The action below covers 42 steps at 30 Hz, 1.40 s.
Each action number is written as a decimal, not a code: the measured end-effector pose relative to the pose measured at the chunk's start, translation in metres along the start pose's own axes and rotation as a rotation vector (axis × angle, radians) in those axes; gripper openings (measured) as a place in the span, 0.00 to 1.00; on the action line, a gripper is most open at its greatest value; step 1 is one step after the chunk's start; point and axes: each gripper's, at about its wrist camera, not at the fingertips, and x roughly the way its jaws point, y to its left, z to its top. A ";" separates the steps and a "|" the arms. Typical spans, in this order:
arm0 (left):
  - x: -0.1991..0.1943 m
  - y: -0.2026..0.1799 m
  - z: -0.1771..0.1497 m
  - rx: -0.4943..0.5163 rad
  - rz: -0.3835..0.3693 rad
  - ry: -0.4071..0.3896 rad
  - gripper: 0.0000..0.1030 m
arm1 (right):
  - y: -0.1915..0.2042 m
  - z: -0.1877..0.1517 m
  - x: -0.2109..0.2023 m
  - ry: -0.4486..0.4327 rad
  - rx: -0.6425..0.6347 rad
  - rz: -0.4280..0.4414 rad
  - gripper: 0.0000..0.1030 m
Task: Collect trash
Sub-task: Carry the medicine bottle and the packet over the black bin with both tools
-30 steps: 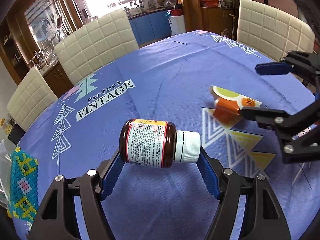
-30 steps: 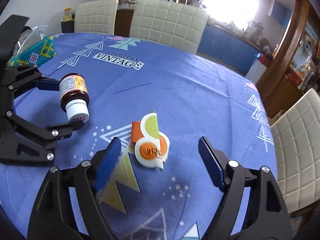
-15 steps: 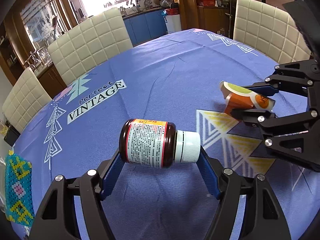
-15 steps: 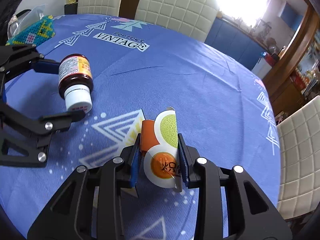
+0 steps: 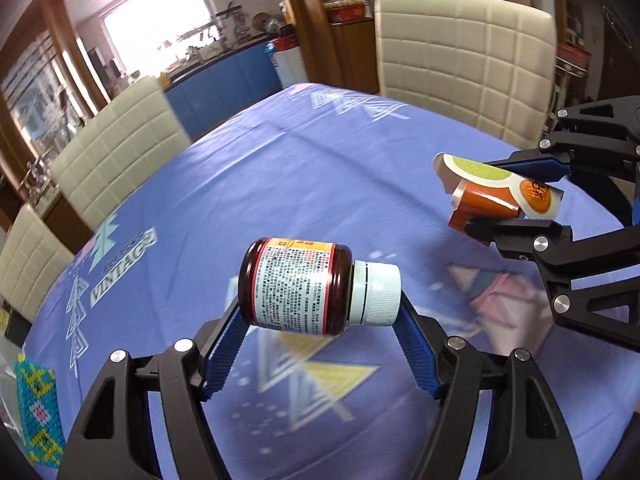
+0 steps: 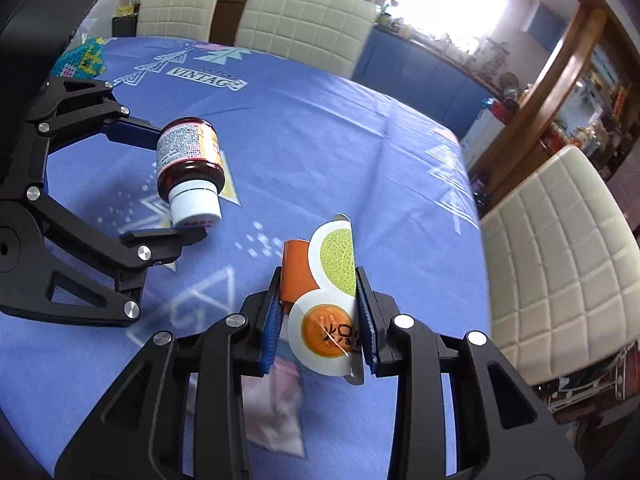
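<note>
Above the bench: both hand-held grippers raised, each carrying one piece of trash clear of the cloth.
Left hand-held gripper [image 5: 320, 316]: clamped on a dark brown glass pill bottle with a white ribbed cap and a printed white label [image 5: 316, 286]; blue ridged pads pressed against the bottle's base and the cap's top.
Bottle: lying sideways between the pads, cap toward the right pad, off the cloth; seen from the right wrist view [image 6: 188, 172] with the cap nearest the camera.
Right hand-held gripper [image 6: 318, 320]: closed on a crumpled orange and white wrapper printed with a green melon and an orange disc [image 6: 324, 300]; pads squeezing it from both sides.
Wrapper: held off the surface, sticking up past the fingertips; from the left wrist view [image 5: 496, 196] well to the right of the bottle.
Bench [image 5: 280, 184]: covered in a blue-violet cloth with white triangle prints and the word VINTAGE.
Left edge: a turquoise beaded mat [image 5: 38, 412].
Around: cream quilted chairs [image 5: 464, 52].
</note>
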 end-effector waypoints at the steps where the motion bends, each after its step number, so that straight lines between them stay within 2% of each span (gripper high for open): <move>1: -0.002 -0.013 0.007 0.015 -0.010 -0.008 0.67 | -0.008 -0.007 -0.005 -0.001 0.014 -0.010 0.34; 14: -0.004 -0.162 0.083 0.144 -0.177 -0.089 0.67 | -0.146 -0.126 -0.054 0.037 0.270 -0.153 0.34; 20: 0.000 -0.239 0.112 0.225 -0.259 -0.105 0.67 | -0.194 -0.178 -0.070 0.077 0.361 -0.213 0.34; 26: 0.004 -0.299 0.129 0.285 -0.320 -0.111 0.67 | -0.230 -0.220 -0.079 0.102 0.437 -0.250 0.34; 35: 0.013 -0.361 0.146 0.334 -0.363 -0.096 0.67 | -0.270 -0.268 -0.082 0.107 0.535 -0.263 0.35; 42: 0.019 -0.388 0.156 0.346 -0.378 -0.090 0.68 | -0.292 -0.291 -0.086 0.131 0.586 -0.378 0.35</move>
